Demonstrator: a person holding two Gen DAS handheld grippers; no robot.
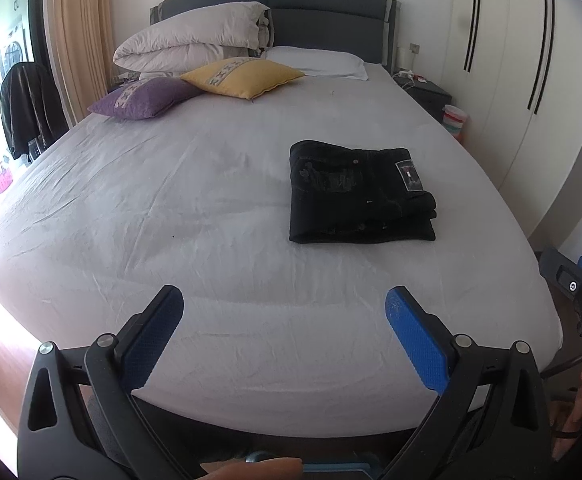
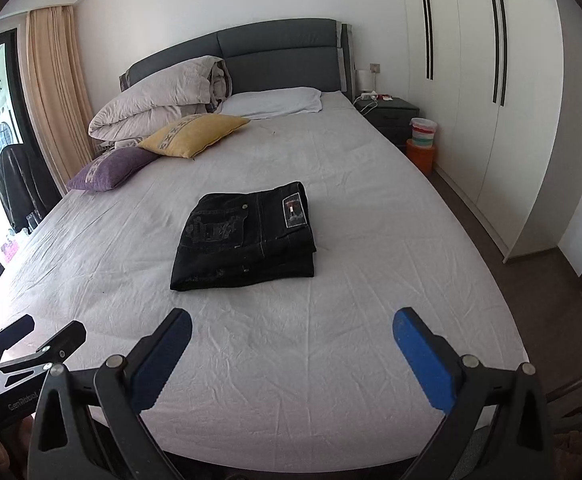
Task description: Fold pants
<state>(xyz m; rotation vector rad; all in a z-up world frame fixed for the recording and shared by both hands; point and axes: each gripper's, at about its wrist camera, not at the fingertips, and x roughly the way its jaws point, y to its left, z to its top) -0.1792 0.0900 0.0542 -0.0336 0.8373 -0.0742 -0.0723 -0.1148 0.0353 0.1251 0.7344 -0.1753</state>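
Black denim pants (image 2: 247, 236), folded into a thick rectangular stack with a sewn patch on top, lie on the wrinkled grey sheet of the bed (image 2: 331, 340), toward its right side and well beyond both tongs. Left tongs (image 1: 284, 312) and right tongs (image 2: 292, 332) are spread wide and hold nothing, their blue textured pads over the near edge of the bed. Judged risk: pinching only the top layer of stiff cloth would unfold the stack, and dragging it would bunch the loose sheet.

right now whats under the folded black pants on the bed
The black pants lie folded in stacked layers on the grey bedsheet. Only sheet shows around them; whatever is directly beneath is covered.
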